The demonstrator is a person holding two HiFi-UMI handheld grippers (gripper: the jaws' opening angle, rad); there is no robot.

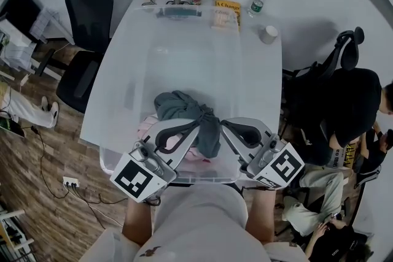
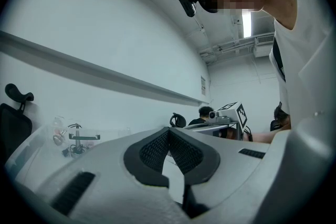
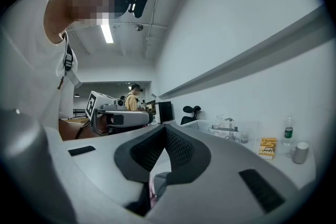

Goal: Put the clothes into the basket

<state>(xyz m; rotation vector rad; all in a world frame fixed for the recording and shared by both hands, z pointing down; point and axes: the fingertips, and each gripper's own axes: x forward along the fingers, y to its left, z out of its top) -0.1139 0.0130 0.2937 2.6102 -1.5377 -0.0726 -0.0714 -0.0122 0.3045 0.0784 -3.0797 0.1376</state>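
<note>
Left gripper [image 1: 195,130] [image 2: 169,131]: jaws closed, pads meeting at the tip, just beside the dark green garment [image 1: 184,106].
Right gripper [image 1: 224,126] [image 3: 165,127]: jaws closed tip to tip; grey and pink cloth shows in the gap below the pads.
Dark green garment: heaped in the clear basket [image 1: 178,64], one tail hanging between both grippers.
Pink garment [image 1: 147,129]: beneath it, at the near left of the basket.
Basket: on the white table [image 1: 261,83].
</note>
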